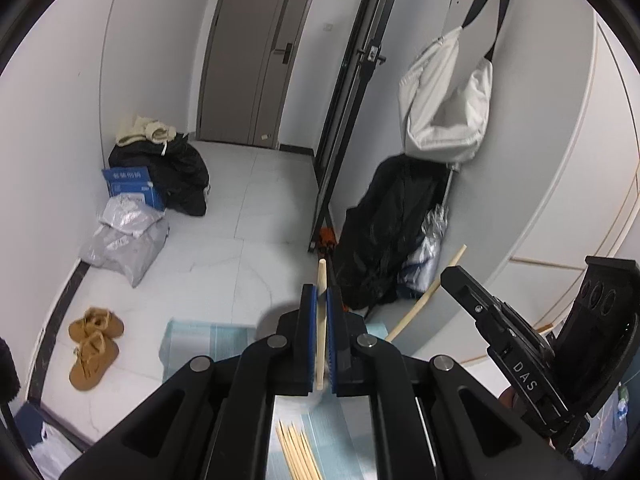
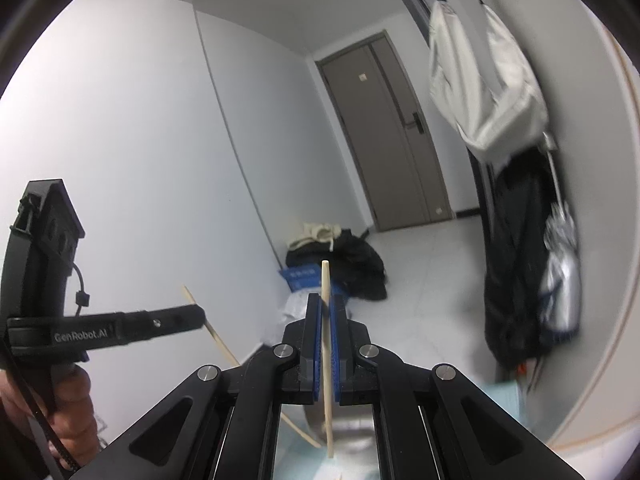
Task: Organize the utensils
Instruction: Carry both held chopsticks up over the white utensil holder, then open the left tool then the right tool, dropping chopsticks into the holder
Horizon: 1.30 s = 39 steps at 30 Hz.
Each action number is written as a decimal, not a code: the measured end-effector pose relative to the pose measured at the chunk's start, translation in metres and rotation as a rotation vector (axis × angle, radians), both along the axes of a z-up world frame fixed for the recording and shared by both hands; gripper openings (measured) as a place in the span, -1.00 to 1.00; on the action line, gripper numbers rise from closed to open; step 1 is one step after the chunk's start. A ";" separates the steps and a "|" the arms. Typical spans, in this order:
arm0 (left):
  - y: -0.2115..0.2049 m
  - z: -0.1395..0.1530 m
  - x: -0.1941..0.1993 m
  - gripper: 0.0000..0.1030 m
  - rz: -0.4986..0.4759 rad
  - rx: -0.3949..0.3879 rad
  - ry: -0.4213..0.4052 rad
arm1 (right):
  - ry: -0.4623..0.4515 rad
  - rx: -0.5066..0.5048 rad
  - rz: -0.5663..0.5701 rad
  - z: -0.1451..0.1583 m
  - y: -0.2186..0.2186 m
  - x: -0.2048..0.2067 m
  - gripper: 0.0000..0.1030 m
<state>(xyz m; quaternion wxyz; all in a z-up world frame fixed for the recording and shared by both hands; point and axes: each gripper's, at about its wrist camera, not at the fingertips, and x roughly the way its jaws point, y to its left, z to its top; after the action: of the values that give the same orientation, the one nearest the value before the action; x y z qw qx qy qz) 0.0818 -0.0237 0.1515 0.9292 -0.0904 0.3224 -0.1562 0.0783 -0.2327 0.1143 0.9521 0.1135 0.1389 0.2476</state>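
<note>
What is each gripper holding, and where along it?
Left gripper clamps a chopstick near its upper end; right gripper clamps another chopstick likewise, most of the stick trailing below.

We see our left tool (image 1: pixel 323 300) at lower centre of its own view, blue pads nearly together, clamping a thin stick. Our right tool (image 2: pixel 326 308) sits likewise, pads pinched. At lower left of the right view, our bare hand (image 2: pixel 68 412) grips the left handle.

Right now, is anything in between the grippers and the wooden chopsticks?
No. The left gripper already pinches one pale wooden chopstick, and the right gripper pinches another. Nothing sits between.
</note>
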 end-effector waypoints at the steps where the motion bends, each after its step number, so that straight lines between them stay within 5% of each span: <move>1: 0.000 0.003 0.006 -0.98 -0.001 0.004 -0.005 | -0.010 -0.003 0.004 0.008 0.003 0.011 -0.94; 8: 0.003 0.001 0.048 -0.99 0.001 0.062 -0.015 | -0.056 -0.045 0.031 0.024 0.025 0.065 -0.94; 15: 0.004 -0.029 0.073 -0.98 -0.034 0.099 0.029 | -0.033 -0.084 0.095 -0.005 0.038 0.104 -0.94; 33: -0.007 -0.076 0.083 -0.98 -0.118 0.155 0.139 | 0.104 -0.195 0.244 -0.069 0.051 0.114 -0.91; 36: -0.005 -0.077 0.080 -0.88 -0.081 0.160 0.146 | 0.163 -0.170 0.254 -0.073 0.048 0.114 -0.87; 39: -0.002 -0.074 0.072 -0.46 -0.044 0.156 0.130 | 0.173 -0.139 0.227 -0.071 0.038 0.108 -0.87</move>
<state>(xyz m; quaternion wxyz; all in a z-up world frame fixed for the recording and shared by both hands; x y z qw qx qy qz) 0.1536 -0.0258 0.0773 0.9070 -0.0203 0.3949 -0.1449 0.1858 -0.1950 0.0432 0.9081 0.0518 0.2490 0.3326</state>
